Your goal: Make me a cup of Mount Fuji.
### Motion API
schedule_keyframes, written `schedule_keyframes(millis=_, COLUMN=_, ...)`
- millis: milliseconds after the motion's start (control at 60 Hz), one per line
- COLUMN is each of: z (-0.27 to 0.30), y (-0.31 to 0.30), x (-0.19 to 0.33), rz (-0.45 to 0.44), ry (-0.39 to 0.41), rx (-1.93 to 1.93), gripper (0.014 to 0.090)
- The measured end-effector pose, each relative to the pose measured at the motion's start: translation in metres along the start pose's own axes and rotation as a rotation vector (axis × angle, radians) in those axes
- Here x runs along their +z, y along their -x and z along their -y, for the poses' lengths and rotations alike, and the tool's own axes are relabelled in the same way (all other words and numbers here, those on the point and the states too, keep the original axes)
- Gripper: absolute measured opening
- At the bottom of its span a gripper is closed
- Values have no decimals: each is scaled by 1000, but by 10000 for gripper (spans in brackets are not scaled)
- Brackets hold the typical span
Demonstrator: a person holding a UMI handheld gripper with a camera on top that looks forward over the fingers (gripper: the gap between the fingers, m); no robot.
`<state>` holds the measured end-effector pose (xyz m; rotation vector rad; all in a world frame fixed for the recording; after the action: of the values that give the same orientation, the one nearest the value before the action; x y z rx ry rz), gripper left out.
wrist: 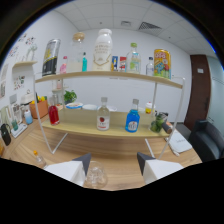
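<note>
Our tool (95,175) points level at the shelf (107,131), its fingers wide apart around a clear glass (95,176) standing on the counter (120,160). Beyond stand red (53,114), clear (103,116) and blue bottles (132,118); labels unreadable.

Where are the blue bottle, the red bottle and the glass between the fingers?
blue bottle (132,121), gripper view, on its blue body.
red bottle (53,115), gripper view, on its red body.
glass (95,176), gripper view, on its clear wall.
</note>
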<state>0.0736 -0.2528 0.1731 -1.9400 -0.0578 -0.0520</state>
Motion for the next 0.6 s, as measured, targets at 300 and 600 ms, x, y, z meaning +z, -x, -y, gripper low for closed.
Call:
schedule_keyframes(millis=300, z=82, y=-54, x=84, rz=43, ry=-116, rx=36, gripper=805)
schedule_keyframes(millis=600, z=62, y=-56, x=140, rz=65, ry=-65, rx=4, gripper=387)
